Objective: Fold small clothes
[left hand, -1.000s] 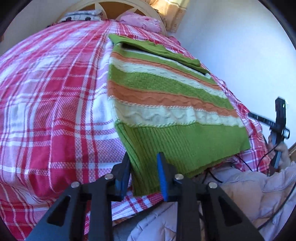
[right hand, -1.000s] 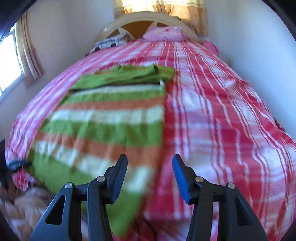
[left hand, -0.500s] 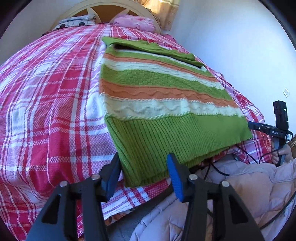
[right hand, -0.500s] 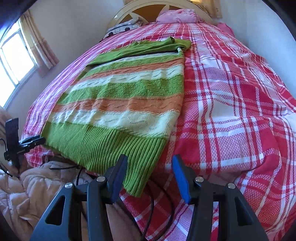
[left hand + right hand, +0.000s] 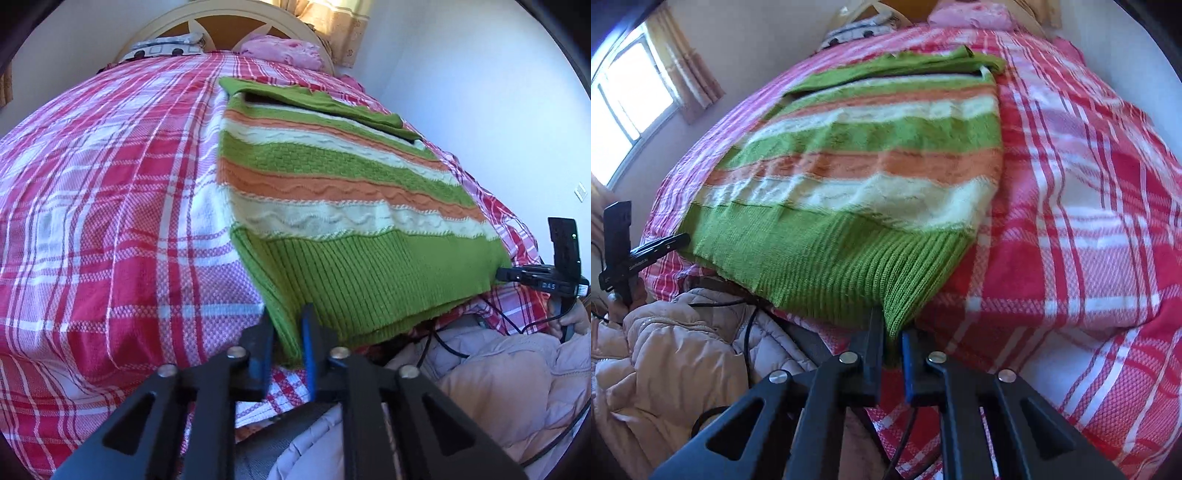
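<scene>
The striped sweater (image 5: pixel 332 206) lies flat on the bed (image 5: pixel 103 192). The left gripper (image 5: pixel 287 343) has just closed, pinching one corner of its green bottom edge. The right gripper (image 5: pixel 893 345) has just closed on the other corner.

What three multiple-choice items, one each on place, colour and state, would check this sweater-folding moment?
1. Where does the sweater lie?
A. on the plaid bedspread
B. on the floor
C. on a chair

2. What colour is the sweater's ribbed hem?
A. orange
B. green
C. cream

3. How do the jaws of the left gripper and right gripper stand?
A. both wide open
B. only the left closed
C. both closed on hem corners

Answers: 1 A, red-and-white checks surround it; 2 B, the nearest ribbed band is green; 3 C, each view shows knit pinched between its jaws, which have just been closing.
</scene>
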`<state>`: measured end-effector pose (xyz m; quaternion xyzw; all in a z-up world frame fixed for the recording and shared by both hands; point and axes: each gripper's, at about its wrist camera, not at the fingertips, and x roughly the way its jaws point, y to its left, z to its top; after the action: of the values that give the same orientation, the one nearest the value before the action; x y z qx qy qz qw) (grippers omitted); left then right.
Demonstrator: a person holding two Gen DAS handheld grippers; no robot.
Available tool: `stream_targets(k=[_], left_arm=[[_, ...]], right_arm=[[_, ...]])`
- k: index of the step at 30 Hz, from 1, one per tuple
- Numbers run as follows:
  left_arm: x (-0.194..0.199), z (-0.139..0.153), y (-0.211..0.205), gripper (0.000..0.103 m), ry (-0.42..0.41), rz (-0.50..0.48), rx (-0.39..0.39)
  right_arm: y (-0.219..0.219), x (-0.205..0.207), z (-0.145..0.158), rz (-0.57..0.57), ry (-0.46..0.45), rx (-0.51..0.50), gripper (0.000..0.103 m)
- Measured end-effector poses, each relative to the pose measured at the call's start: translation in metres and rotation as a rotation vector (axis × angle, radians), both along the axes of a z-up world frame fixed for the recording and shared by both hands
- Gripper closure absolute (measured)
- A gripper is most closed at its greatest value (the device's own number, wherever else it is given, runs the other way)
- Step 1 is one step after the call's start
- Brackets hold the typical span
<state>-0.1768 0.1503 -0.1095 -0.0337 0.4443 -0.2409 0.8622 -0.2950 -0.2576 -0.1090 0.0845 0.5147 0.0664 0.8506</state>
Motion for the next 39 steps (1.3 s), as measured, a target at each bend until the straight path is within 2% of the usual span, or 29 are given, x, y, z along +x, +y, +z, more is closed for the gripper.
stream_targets(k=[1, 3, 5, 9, 10, 13, 17, 20, 24, 25, 26, 27, 28, 29, 32, 35, 37, 39], left_arm=[[0.001, 0.004, 0.003, 0.097, -0.002, -0.003, -0.036], [0.001, 0.011, 0.005, 0.097, -0.008, -0.012, -0.096], [0.007, 0.023, 0.006, 0.097, -0.023, -0.014, -0.151], [0.035, 0.039, -0.001, 0.097, -0.057, -0.007, -0.178], [0.047, 0.043, -0.002, 0.097, -0.062, 0.001, -0.188], [0.089, 0.054, -0.009, 0.097, -0.065, 0.023, -0.213], [0.136, 0.056, -0.018, 0.096, -0.056, 0.074, -0.166], [0.183, 0.043, -0.016, 0.093, 0.013, 0.176, -0.097], [0.206, 0.036, -0.007, 0.081, 0.085, 0.174, -0.148], [0.203, 0.039, -0.003, 0.073, 0.077, 0.149, -0.178], [0.199, 0.043, 0.0, 0.061, 0.056, 0.128, -0.192], [0.194, 0.046, 0.002, 0.053, 0.027, 0.11, -0.195], [0.187, 0.05, 0.005, 0.039, -0.006, 0.096, -0.187], [0.181, 0.052, 0.006, 0.031, -0.03, 0.087, -0.174], [0.163, 0.059, 0.007, 0.03, -0.102, 0.058, -0.146], [0.169, 0.052, -0.002, 0.03, -0.126, 0.067, -0.081], [0.177, 0.042, -0.015, 0.03, -0.12, 0.063, -0.008], [0.181, 0.035, -0.026, 0.032, -0.129, 0.047, 0.031]], right_arm=[[0.0, 0.0, 0.004, 0.01, -0.007, 0.018, 0.097], [-0.007, 0.001, 0.017, 0.013, -0.048, 0.104, 0.097], [-0.019, 0.004, 0.035, 0.0, -0.119, 0.223, 0.097], [-0.033, 0.032, 0.06, -0.026, -0.24, 0.39, 0.097], [-0.035, 0.048, 0.064, -0.034, -0.259, 0.413, 0.097], [-0.04, 0.089, 0.068, -0.068, -0.278, 0.401, 0.097], [-0.068, 0.145, 0.054, -0.195, -0.264, 0.449, 0.097], [-0.09, 0.18, 0.029, -0.313, -0.228, 0.415, 0.097], [-0.096, 0.199, 0.001, -0.369, -0.164, 0.317, 0.096], [-0.096, 0.197, 0.0, -0.376, -0.176, 0.324, 0.096], [-0.096, 0.194, 0.0, -0.381, -0.184, 0.328, 0.094], [-0.097, 0.192, 0.002, -0.385, -0.183, 0.326, 0.089], [-0.097, 0.19, 0.007, -0.393, -0.185, 0.324, 0.086], [-0.097, 0.185, 0.013, -0.402, -0.202, 0.322, 0.078], [-0.094, 0.168, 0.033, -0.409, -0.313, 0.317, 0.046], [-0.085, 0.156, 0.048, -0.407, -0.406, 0.269, 0.045], [-0.076, 0.157, 0.052, -0.396, -0.402, 0.22, 0.045], [-0.066, 0.159, 0.052, -0.365, -0.396, 0.194, 0.045]])
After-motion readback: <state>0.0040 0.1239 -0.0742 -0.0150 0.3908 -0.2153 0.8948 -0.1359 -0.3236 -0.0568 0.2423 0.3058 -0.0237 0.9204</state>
